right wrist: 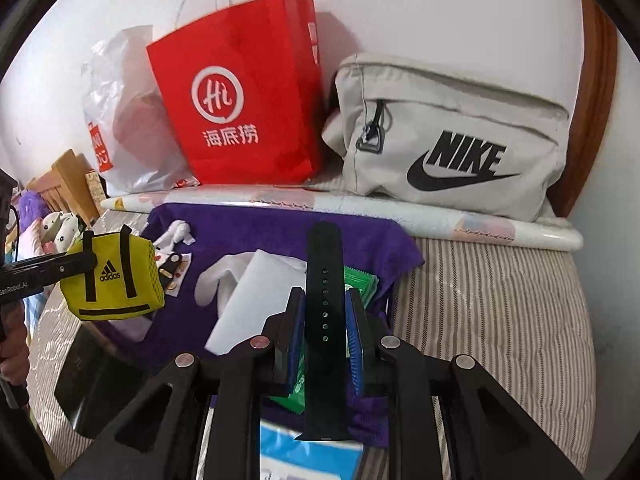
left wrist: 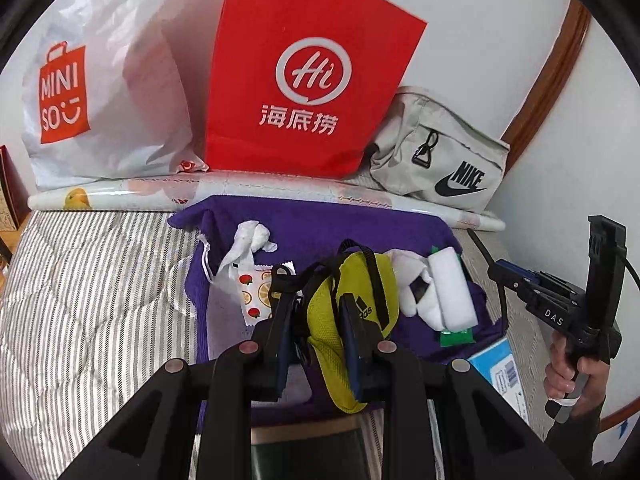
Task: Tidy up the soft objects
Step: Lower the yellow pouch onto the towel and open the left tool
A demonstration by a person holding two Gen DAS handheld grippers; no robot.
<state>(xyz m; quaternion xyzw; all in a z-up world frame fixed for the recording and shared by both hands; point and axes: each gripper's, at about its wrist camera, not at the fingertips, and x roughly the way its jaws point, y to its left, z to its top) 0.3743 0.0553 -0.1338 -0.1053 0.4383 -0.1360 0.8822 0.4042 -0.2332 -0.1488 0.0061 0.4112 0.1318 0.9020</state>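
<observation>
My left gripper (left wrist: 316, 300) is shut on a yellow Adidas pouch (left wrist: 352, 300) with black straps and holds it above the purple cloth (left wrist: 320, 220). The pouch also shows in the right wrist view (right wrist: 114, 276), hanging at the left. My right gripper (right wrist: 324, 300) is shut on a black watch strap (right wrist: 323, 320) that stands upright between the fingers. On the purple cloth (right wrist: 260, 236) lie a white sock (left wrist: 250, 240), a fruit-print packet (left wrist: 254, 292), white foam (left wrist: 452, 288) and a green packet (right wrist: 360, 280).
A white Miniso bag (left wrist: 104, 92), a red paper bag (left wrist: 304, 76) and a grey Nike bag (left wrist: 444, 152) stand against the wall behind a rolled sheet (left wrist: 120, 194). The bed has a striped cover (left wrist: 88, 288). A blue-white box (left wrist: 500, 368) lies near the cloth.
</observation>
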